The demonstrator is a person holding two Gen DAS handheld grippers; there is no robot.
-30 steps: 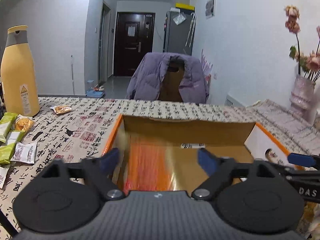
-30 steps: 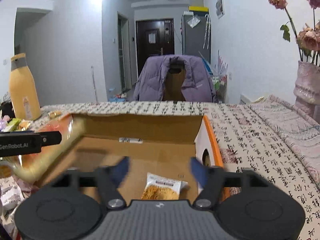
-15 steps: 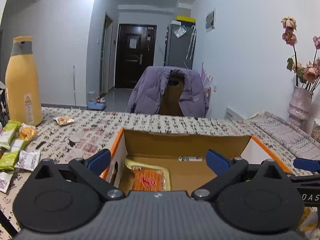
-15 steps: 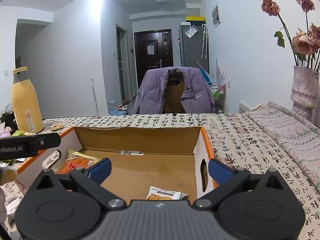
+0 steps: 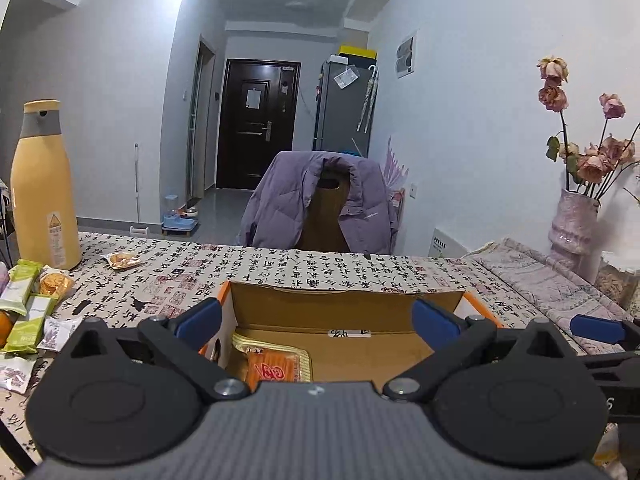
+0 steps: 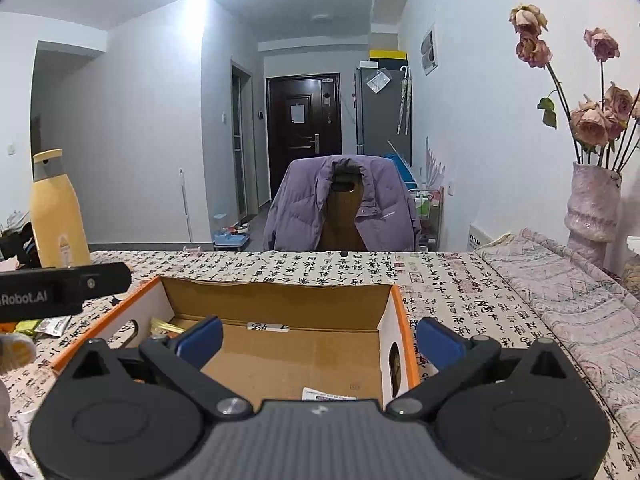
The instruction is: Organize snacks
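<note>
- Jaws of the left gripper (image 5: 315,320) are spread wide apart and nothing is held between them; they are poised above the left end of the open orange-edged cardboard box (image 5: 344,300).
- Jaws of the right gripper (image 6: 318,334) are likewise spread wide and empty, poised above the right half of that box.
- One flat orange snack packet in a clear gold-edged wrapper (image 5: 273,364) is seen lying on the box floor at its left end; a small white-labelled packet (image 6: 328,394) is seen on the floor near the right wall, largely hidden by the gripper body.
- The step in hand is judged to be the gap between a deposit and the next fetch: two snacks are boxed, both grippers are free.
- More snacks are left on the calligraphy-print cloth of the counter (image 5: 280,264): green bar wrappers (image 5: 25,304), a round orange-filled pouch (image 5: 54,283) and a lone small pouch (image 5: 121,260) near the tall yellow bottle (image 5: 42,188).
- The next move is judged to call for the left gripper to be swung left and lowered onto that pile, one thin wrapper being pinched flat without neighbours being dragged.
</note>
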